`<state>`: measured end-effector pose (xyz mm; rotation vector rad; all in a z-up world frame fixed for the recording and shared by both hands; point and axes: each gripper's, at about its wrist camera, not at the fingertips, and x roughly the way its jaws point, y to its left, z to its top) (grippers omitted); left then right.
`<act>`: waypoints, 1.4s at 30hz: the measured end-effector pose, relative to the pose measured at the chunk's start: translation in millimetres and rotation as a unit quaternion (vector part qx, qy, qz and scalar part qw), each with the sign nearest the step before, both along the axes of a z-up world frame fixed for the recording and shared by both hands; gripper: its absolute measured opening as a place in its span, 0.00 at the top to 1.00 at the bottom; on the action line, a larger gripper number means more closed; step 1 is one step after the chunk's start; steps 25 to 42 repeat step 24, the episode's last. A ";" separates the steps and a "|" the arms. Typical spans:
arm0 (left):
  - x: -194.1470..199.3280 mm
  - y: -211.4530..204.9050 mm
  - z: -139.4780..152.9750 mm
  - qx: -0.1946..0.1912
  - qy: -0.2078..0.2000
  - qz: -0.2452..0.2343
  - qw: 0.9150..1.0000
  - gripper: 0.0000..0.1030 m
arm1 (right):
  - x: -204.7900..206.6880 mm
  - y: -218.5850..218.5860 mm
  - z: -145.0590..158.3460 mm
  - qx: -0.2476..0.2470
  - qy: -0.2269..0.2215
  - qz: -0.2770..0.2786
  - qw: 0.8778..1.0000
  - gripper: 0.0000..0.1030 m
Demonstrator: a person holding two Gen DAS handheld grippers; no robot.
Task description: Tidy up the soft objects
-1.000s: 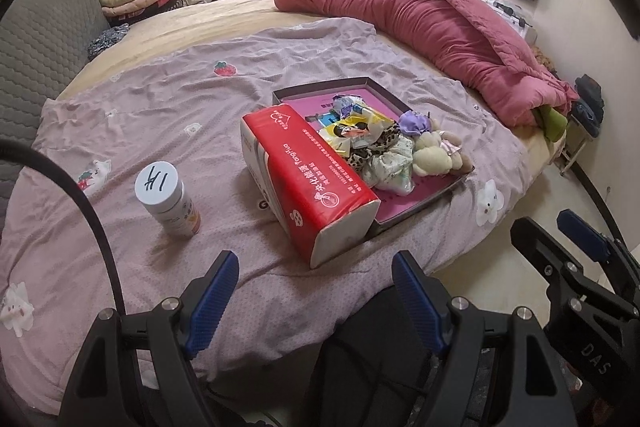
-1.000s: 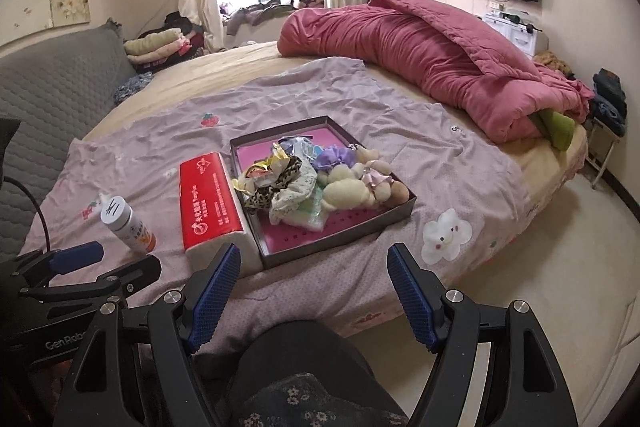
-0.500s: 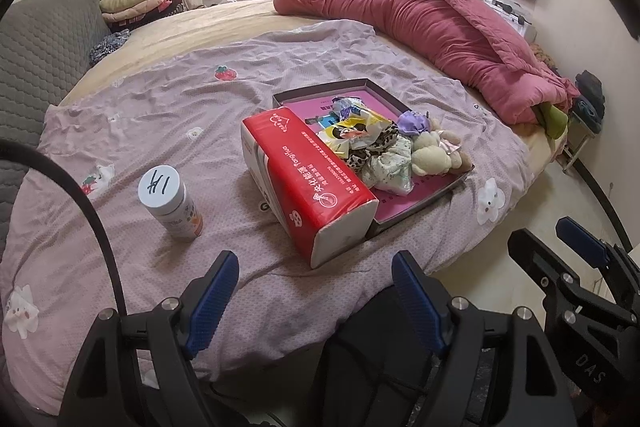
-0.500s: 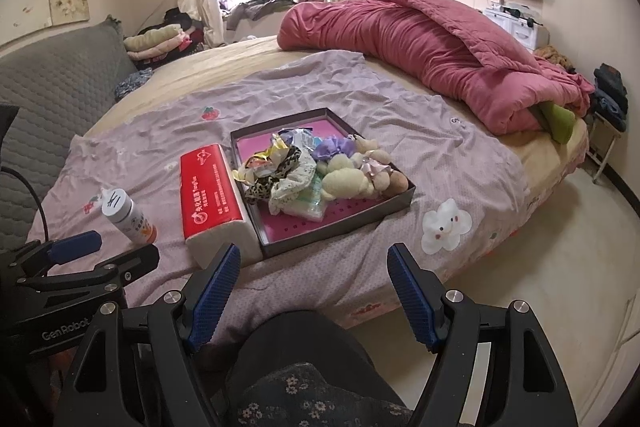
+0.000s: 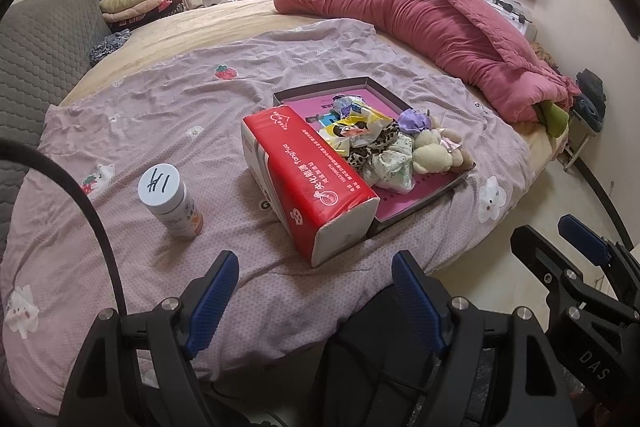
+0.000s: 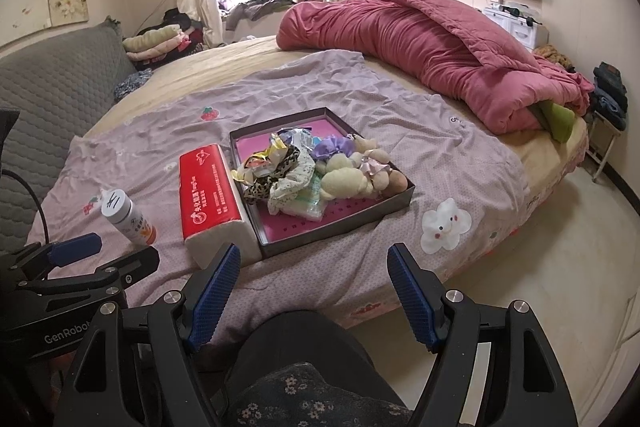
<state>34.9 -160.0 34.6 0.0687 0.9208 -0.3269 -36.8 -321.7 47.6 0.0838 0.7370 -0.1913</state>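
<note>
The soft objects (image 6: pixel 320 173) lay heaped in a shallow dark tray (image 6: pixel 400 195) with a pink floor, which sat on the lilac sheet (image 6: pixel 440 163) near the foot of the bed: a cream plush toy (image 6: pixel 346 183), a purple fabric flower (image 6: pixel 334 147), a leopard-print scrunchie (image 6: pixel 276 169), a pale floral scrunchie (image 6: pixel 294 181) and some crinkled packets (image 5: pixel 352 127), all piled toward the tray's middle and touching one another. A red tissue pack (image 6: pixel 210 197) lay flat against the tray's left wall, and a white-capped bottle (image 6: pixel 126 217) stood upright farther left, apart from both. Both tongs hung off the bed's near edge, well short of the tray; the left tongs (image 5: pixel 316 303) stood spread apart and held nothing, and the right tongs (image 6: pixel 314 293) likewise gaped wide and empty. The heap in the tray would fit either a pile waiting to be sorted out or one already gathered in, so no stage could be fixed. The likely trouble was the tangle itself: a pinch on one scrunchie could drag its neighbour or a packet along, since they overlapped. The plush, rounded and yielding, might squirm out of a shallow grip. The light tray could slide or tip on the rumpled sheet if tugged by its contents, and a careless sweep by the left tongs might knock the bottle over.
</note>
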 end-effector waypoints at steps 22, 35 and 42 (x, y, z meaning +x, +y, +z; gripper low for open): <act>6.8 5.8 -18.2 -0.015 0.016 -0.013 1.000 0.24 | 6.2 2.6 -1.4 -0.005 0.002 0.011 1.000 0.25; 12.8 21.6 -19.7 -0.046 0.030 -0.011 0.998 0.24 | 13.0 15.9 7.5 -0.024 -0.022 0.034 0.999 0.25; 12.8 21.6 -19.7 -0.046 0.030 -0.011 0.998 0.24 | 13.0 15.9 7.5 -0.024 -0.022 0.034 0.999 0.25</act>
